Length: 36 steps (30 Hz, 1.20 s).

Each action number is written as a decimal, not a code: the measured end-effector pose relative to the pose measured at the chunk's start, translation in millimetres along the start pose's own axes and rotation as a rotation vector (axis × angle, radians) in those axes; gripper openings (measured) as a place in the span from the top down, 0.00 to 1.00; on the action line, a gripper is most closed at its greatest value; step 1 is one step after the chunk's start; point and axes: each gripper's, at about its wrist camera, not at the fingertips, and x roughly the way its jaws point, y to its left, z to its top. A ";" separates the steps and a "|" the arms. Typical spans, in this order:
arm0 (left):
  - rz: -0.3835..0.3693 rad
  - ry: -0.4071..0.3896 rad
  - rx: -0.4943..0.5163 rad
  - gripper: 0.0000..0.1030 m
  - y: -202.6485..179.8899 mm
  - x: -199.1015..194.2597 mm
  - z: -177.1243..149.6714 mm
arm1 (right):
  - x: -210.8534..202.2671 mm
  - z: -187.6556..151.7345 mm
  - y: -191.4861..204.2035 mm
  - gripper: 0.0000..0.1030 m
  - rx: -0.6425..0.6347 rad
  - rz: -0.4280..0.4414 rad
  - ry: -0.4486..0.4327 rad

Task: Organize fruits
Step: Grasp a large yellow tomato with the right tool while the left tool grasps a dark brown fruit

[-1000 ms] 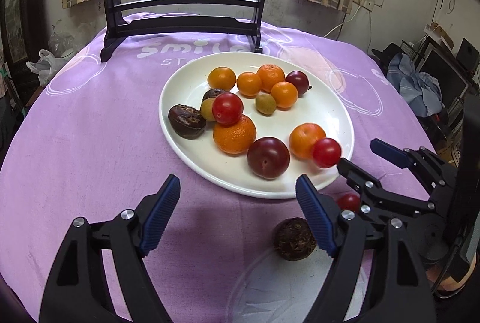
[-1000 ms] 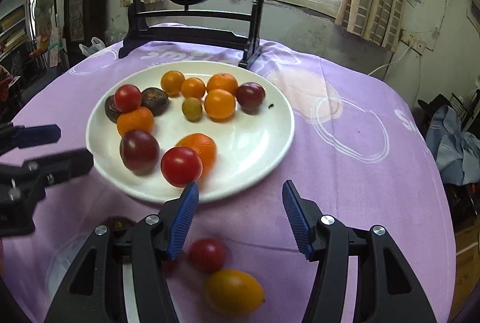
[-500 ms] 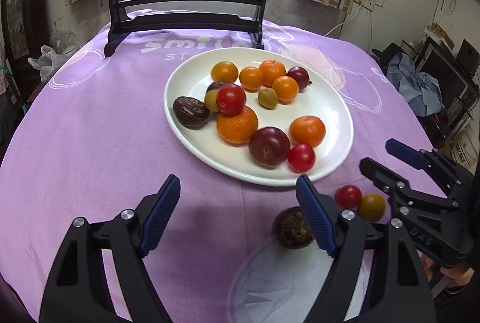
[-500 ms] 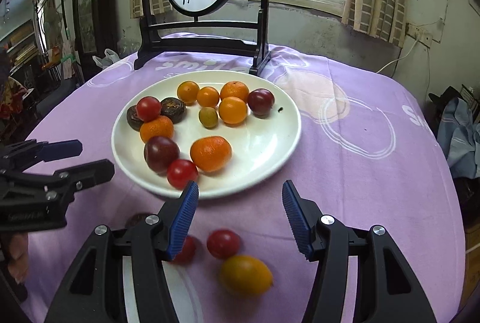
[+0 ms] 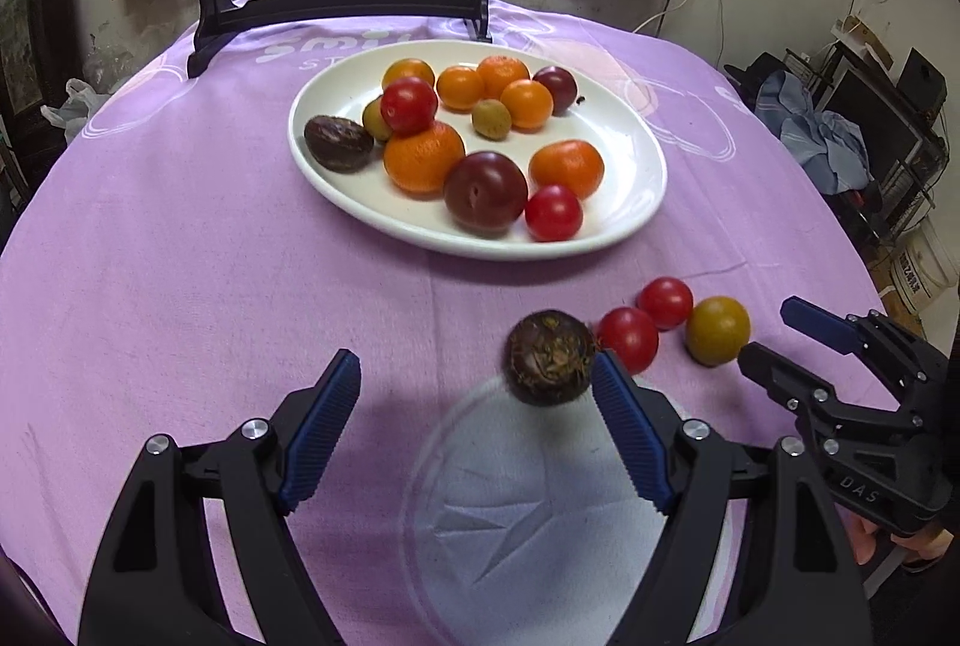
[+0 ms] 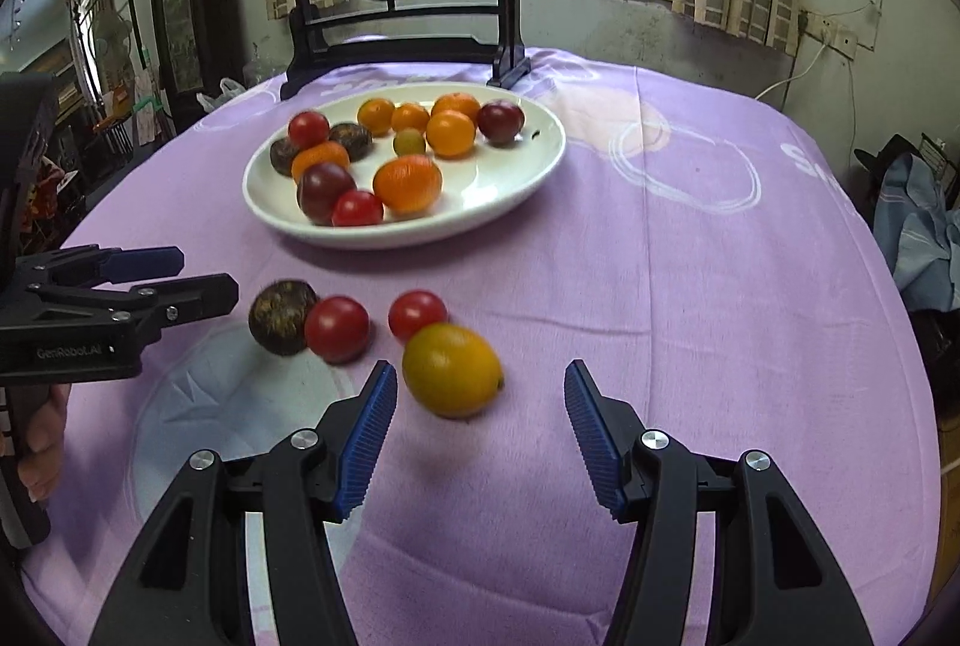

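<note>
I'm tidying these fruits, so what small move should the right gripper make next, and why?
Probably ease the right gripper forward around the yellow fruit and close. Its jaws are open and empty, and that fruit lies on the purple cloth just ahead of them, outside the white plate.

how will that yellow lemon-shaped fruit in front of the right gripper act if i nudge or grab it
The yellow fruit is a smooth oval lying loose on the cloth, so a nudge would probably send it rolling unevenly. Its glossy skin may slip against the ribbed fingers unless they close across its middle. It looks firm and unlikely to bruise.
</note>
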 end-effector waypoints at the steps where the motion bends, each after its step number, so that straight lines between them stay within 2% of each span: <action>1: -0.001 0.002 0.002 0.25 -0.4 0.6 -1.1 | 3.7 -0.4 0.7 0.43 0.000 0.003 0.014; 6: -0.014 0.007 -0.007 0.23 2.6 3.4 -2.4 | 23.9 -3.6 7.8 0.43 -0.026 0.001 0.071; 10: -0.021 0.020 -0.008 0.23 3.9 8.5 -3.1 | 35.6 1.0 9.8 0.45 -0.017 0.018 0.075; 11: -0.018 0.025 -0.006 0.23 3.7 10.1 -3.5 | 37.7 2.6 10.4 0.46 -0.017 0.018 0.072; 14: -0.016 0.034 -0.003 0.23 3.2 12.9 -5.0 | 38.8 5.9 10.2 0.59 -0.002 0.024 0.061; 24: -0.002 0.047 0.063 0.23 -13.6 15.4 -12.2 | 4.2 -0.2 4.5 0.59 0.030 0.042 0.003; 33: 0.047 0.057 0.115 0.23 -23.6 30.9 -12.0 | -7.3 -3.2 -1.9 0.59 0.054 0.066 -0.021; 36: 0.062 0.054 0.131 0.29 -28.9 37.8 -9.8 | -9.0 -2.4 -2.4 0.59 0.052 0.070 -0.028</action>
